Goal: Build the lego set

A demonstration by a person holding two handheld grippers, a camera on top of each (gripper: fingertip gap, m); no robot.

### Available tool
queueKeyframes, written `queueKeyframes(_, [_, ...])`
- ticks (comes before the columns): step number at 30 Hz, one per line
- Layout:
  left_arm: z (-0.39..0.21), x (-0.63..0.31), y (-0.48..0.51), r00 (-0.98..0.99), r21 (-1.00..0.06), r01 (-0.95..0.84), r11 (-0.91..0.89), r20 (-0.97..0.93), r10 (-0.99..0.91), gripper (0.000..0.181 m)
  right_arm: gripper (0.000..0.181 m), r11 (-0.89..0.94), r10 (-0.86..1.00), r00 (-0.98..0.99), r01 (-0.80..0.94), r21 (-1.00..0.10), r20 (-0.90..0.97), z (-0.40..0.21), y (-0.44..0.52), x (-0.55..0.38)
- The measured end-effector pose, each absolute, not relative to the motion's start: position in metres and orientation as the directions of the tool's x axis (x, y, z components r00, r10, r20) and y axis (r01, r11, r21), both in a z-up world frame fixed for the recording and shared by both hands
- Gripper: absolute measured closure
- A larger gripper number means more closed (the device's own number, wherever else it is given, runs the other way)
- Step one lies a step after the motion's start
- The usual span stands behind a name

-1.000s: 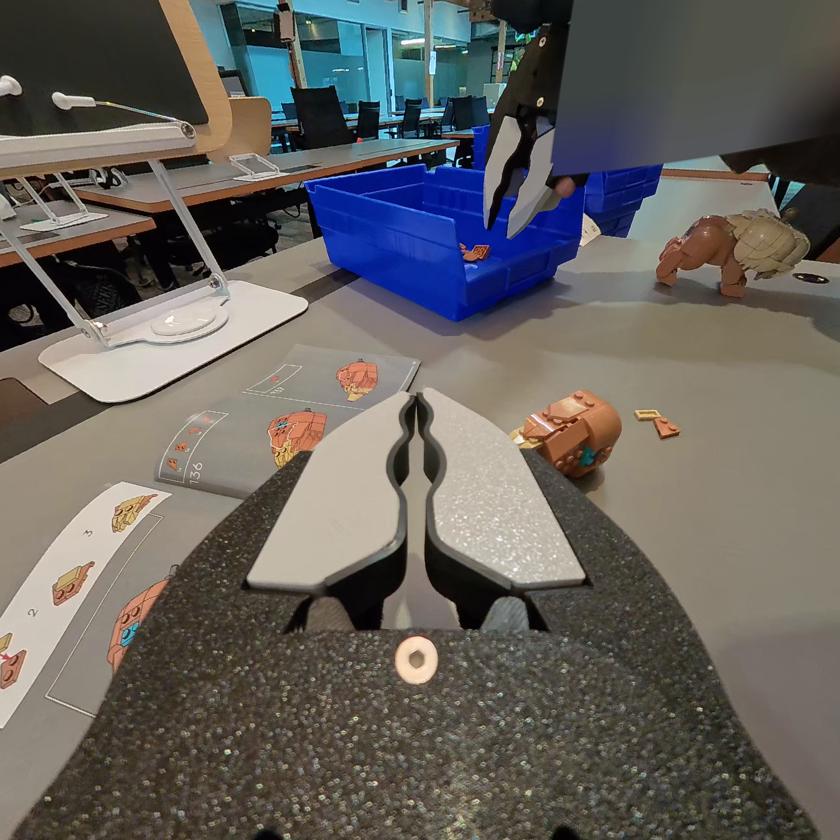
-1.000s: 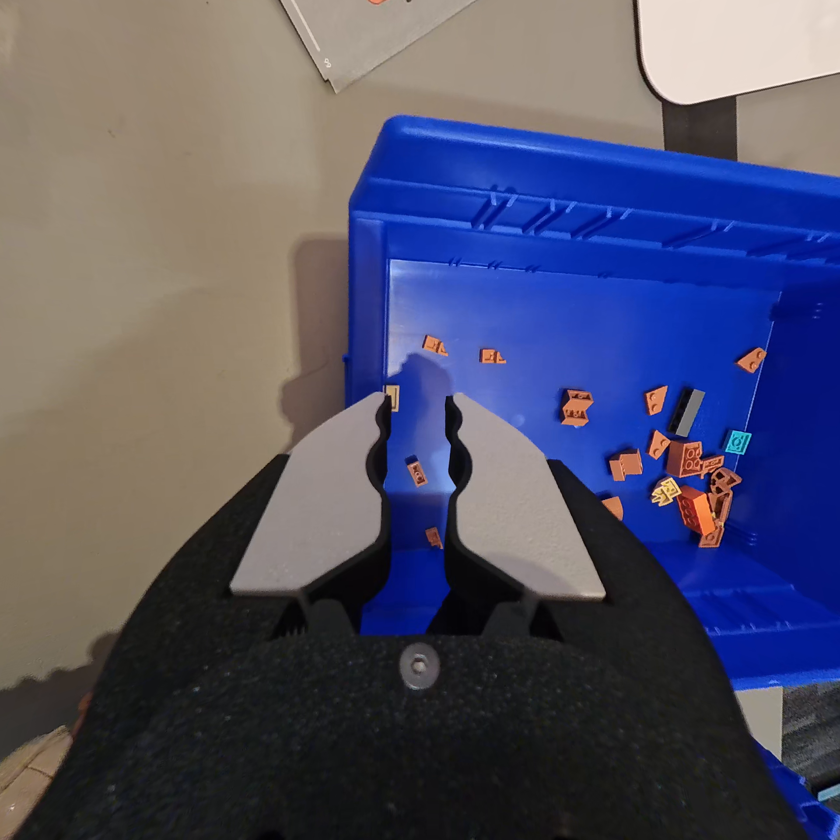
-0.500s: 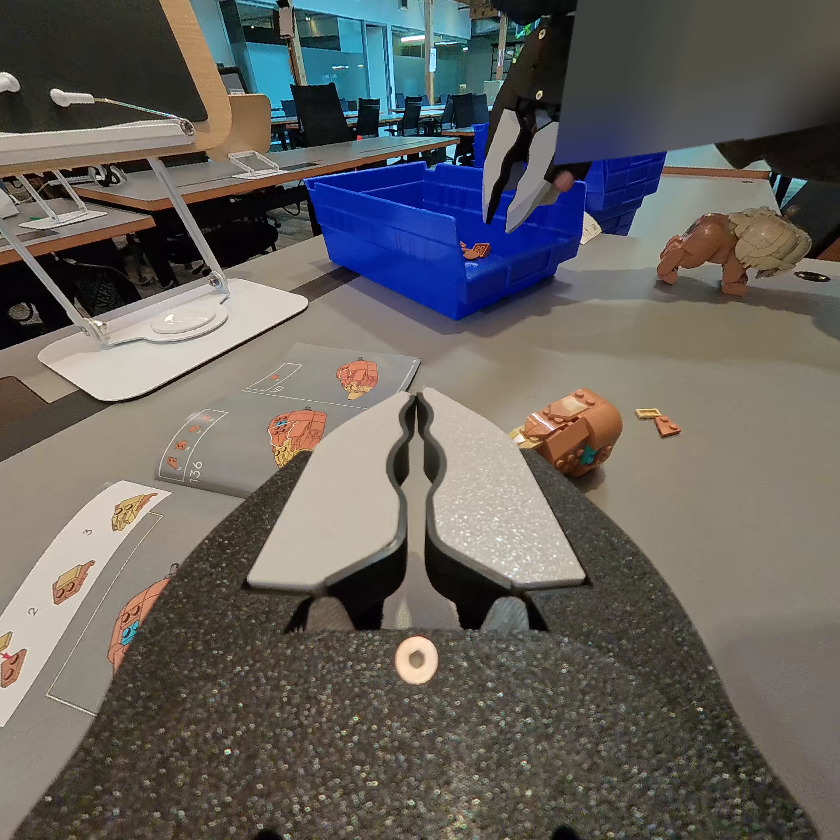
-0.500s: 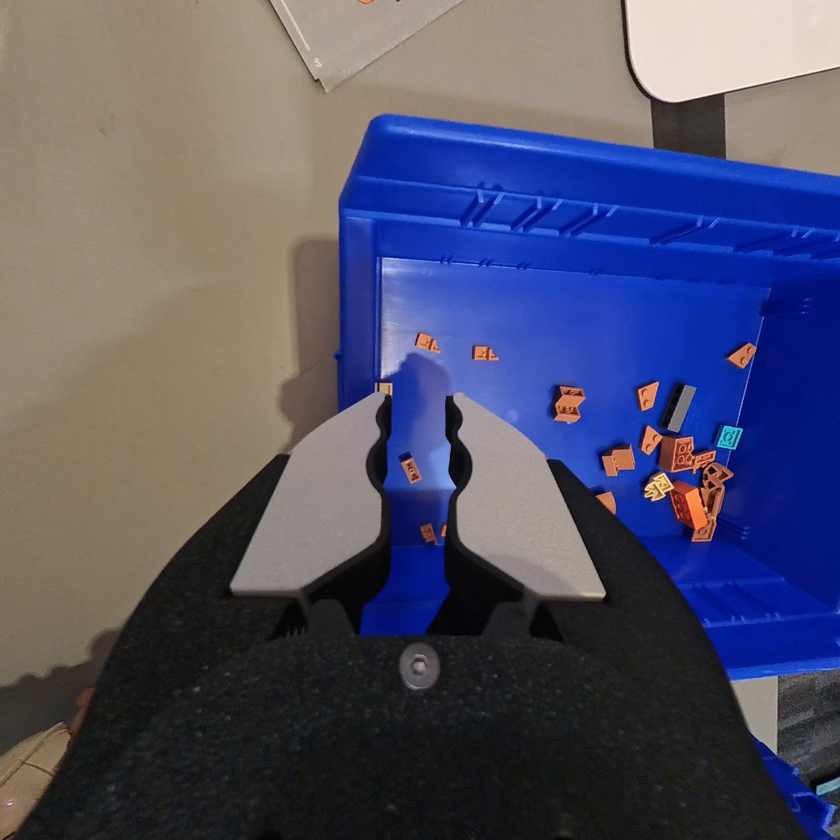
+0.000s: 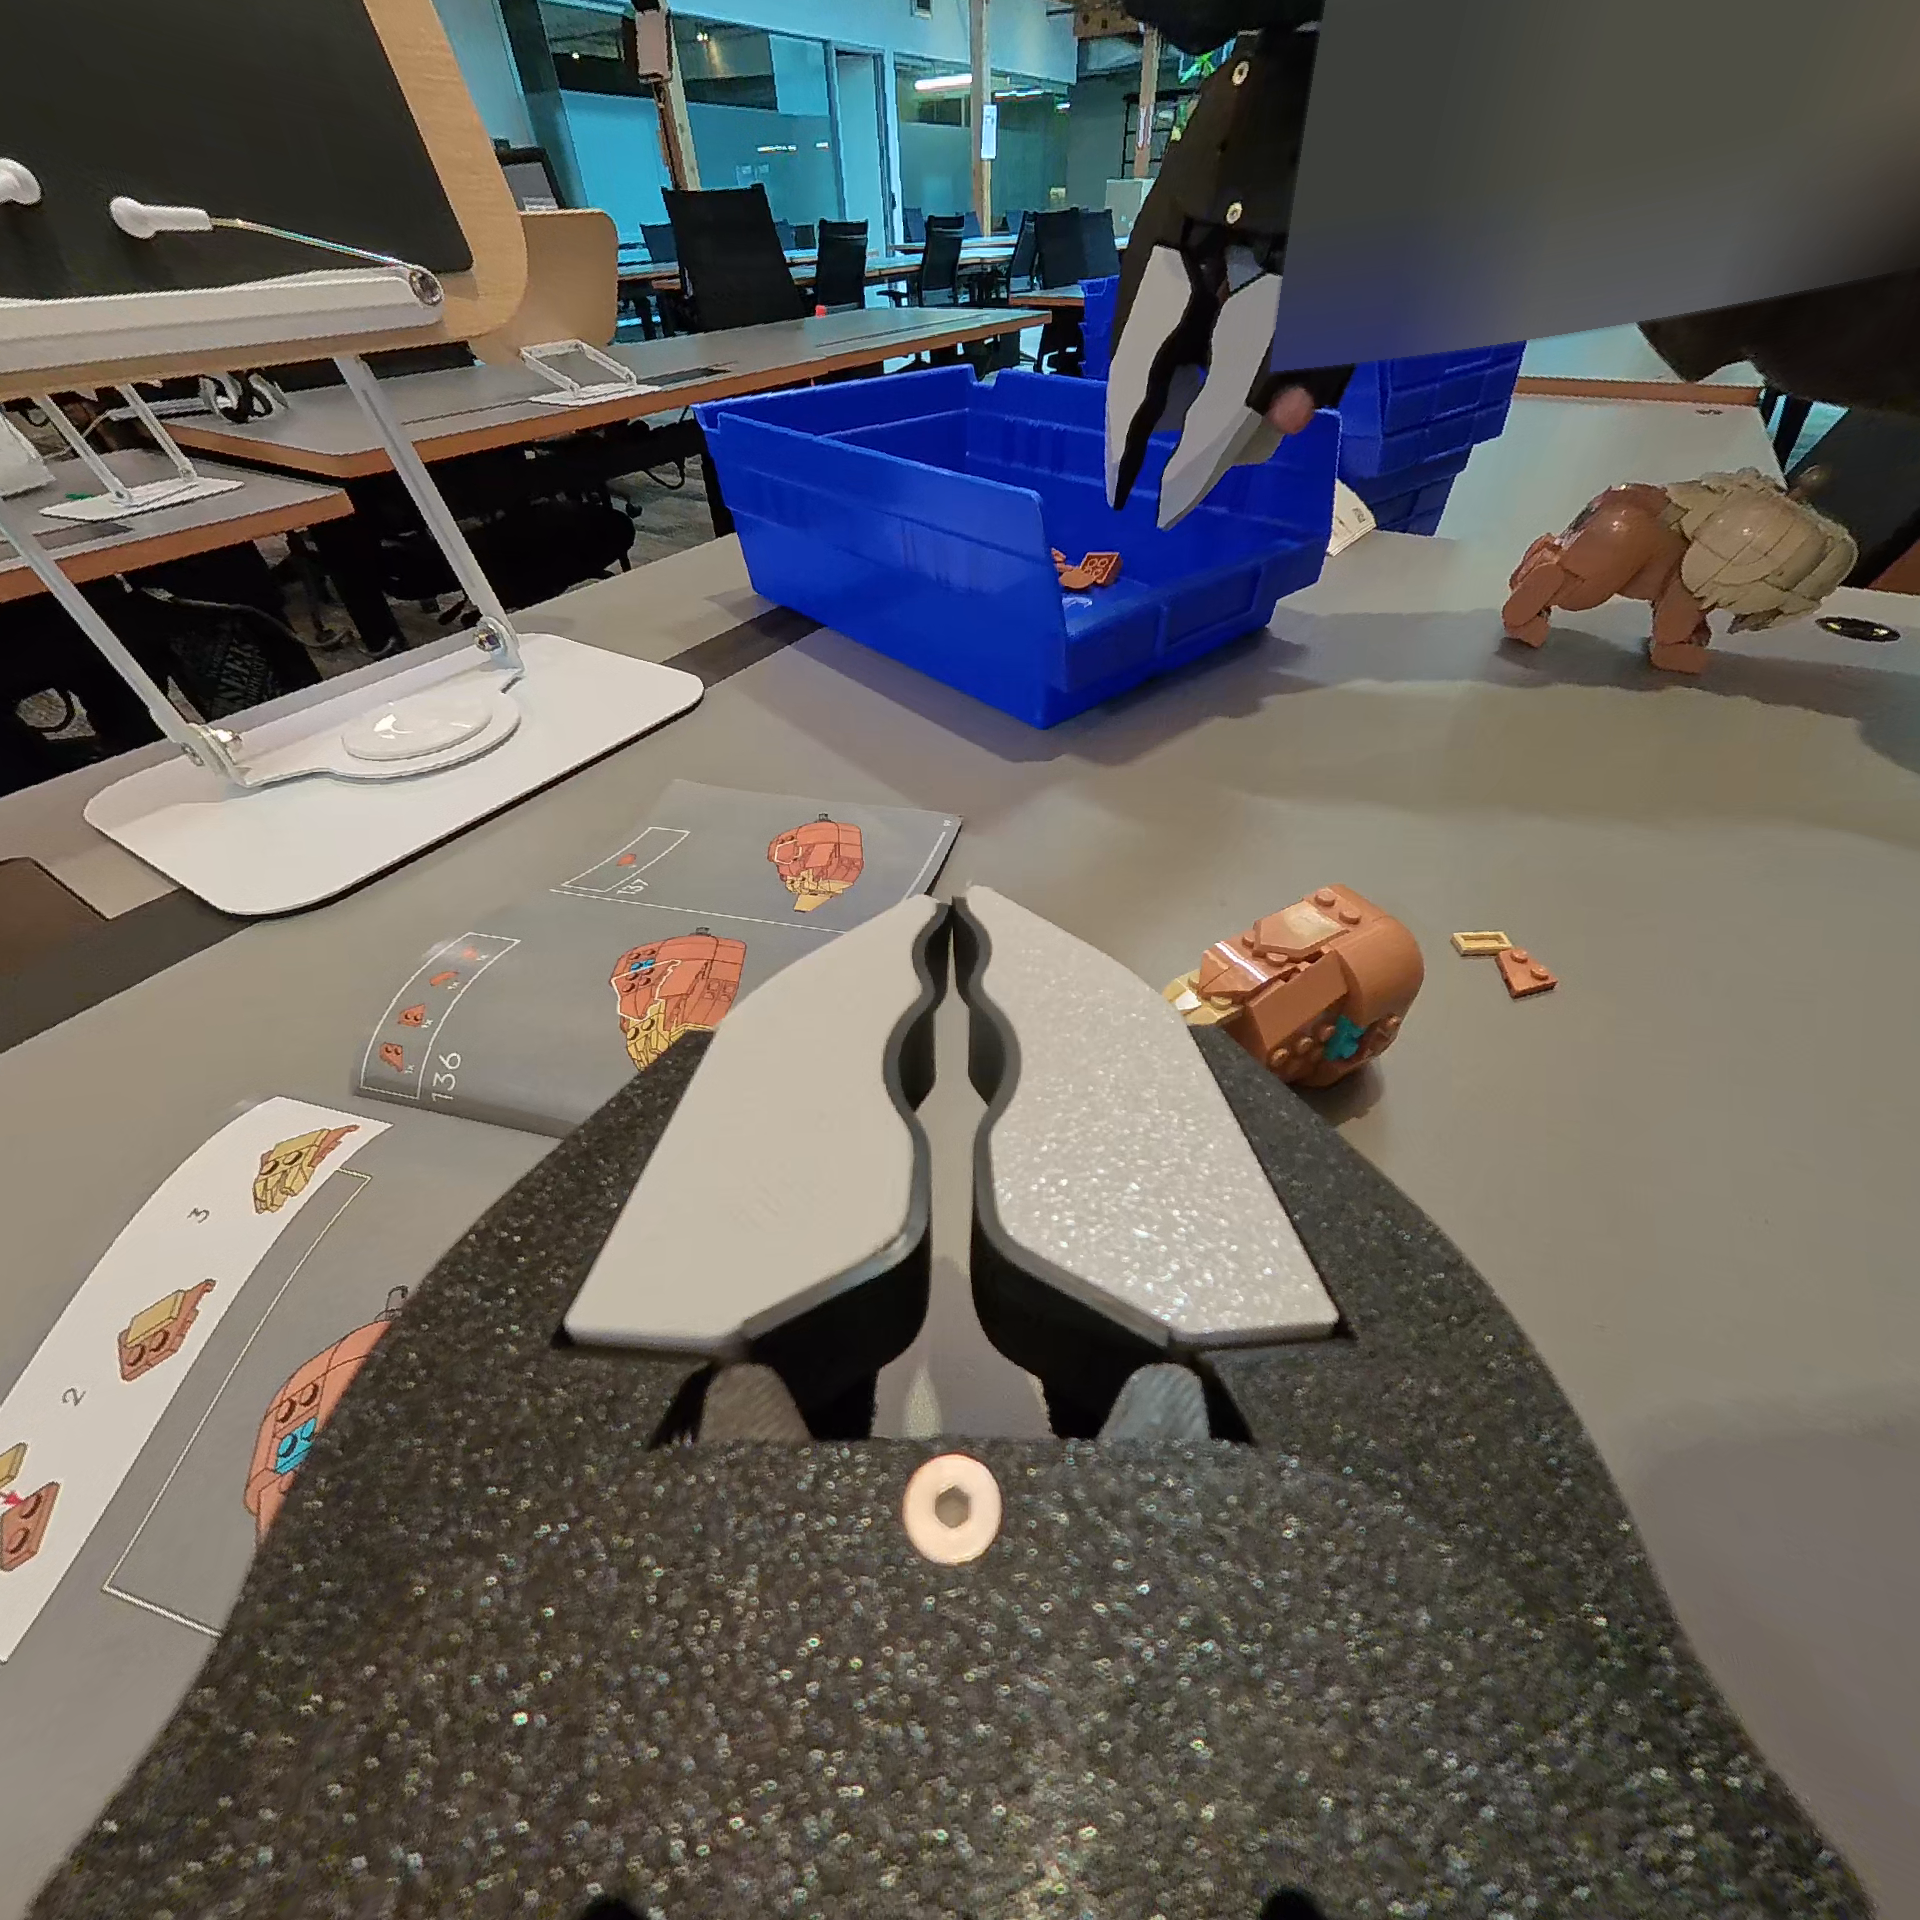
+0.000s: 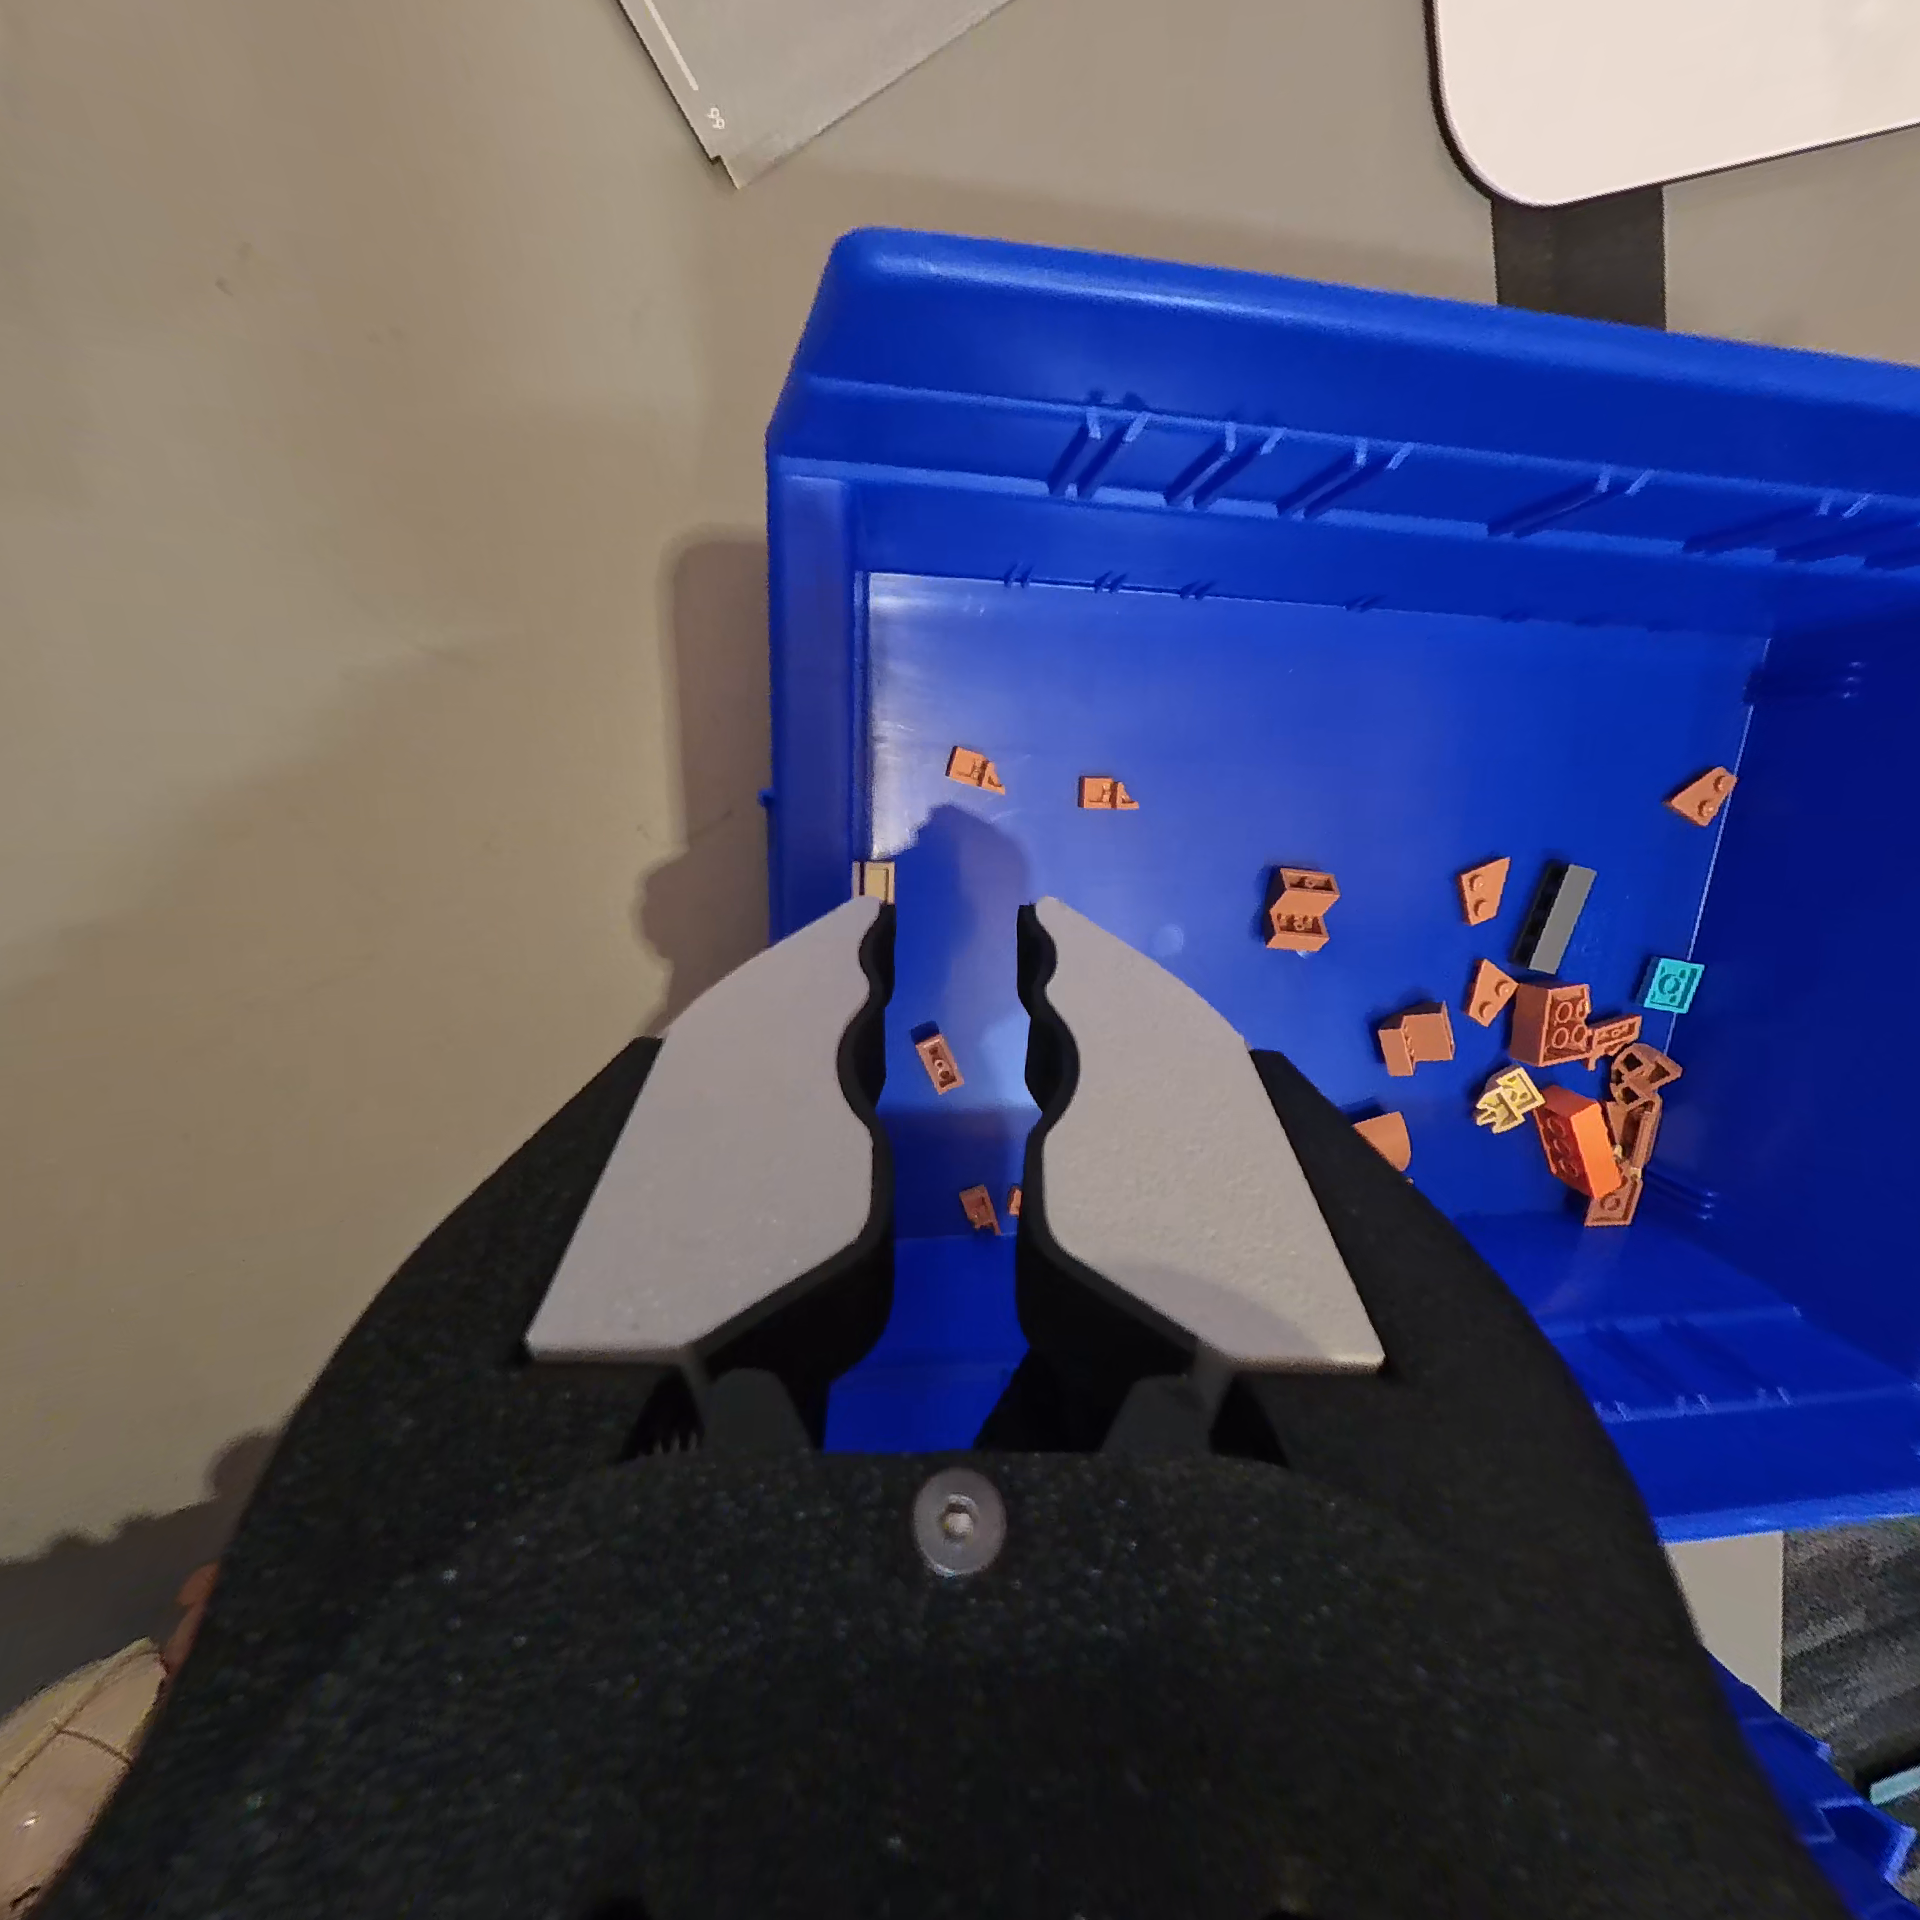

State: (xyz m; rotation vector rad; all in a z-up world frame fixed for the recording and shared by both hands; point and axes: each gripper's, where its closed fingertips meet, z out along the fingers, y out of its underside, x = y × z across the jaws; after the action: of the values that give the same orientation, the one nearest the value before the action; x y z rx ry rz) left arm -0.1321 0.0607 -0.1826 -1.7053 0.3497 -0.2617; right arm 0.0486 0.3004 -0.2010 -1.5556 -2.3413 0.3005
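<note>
Left tongs closed and empty, held level, right tongs parted, pointing down

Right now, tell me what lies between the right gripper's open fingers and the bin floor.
In the right wrist view, the right gripper hangs open over the blue bin. Framed between its fingers lies one small orange brick on the bin floor; nothing else intervenes.

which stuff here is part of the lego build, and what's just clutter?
In the job:
- blue bin of loose bricks
- part-built head
- two small plates beside it
- instruction booklet
- right gripper, open over the bin
- left gripper, shut, empty

Just lying about:
- finished animal model
- white stand
- stacked blue bins behind
</note>
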Motion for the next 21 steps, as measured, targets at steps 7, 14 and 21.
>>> queueKeyframes(7, [-0.182, -0.132, 0.06, 0.926, -0.987, -0.084, -0.14, -0.025, -0.377, 0.181, 0.159, 0.369, 0.929, -0.339, 0.88, -0.298, 0.151, -0.195, 0.325, 0.059])
queueKeyframes(14, [-0.183, -0.131, 0.06, 0.925, -0.986, -0.088, -0.144, -0.027, -0.378, 0.181, 0.16, 0.292, 0.955, -0.266, 0.916, -0.274, 0.13, -0.19, 0.367, 0.077])
queueKeyframes(21, [-0.185, -0.133, 0.061, 0.928, -0.985, -0.086, -0.149, -0.025, -0.372, 0.181, 0.16, 0.272, 0.961, -0.245, 0.925, -0.266, 0.132, -0.193, 0.379, 0.081])
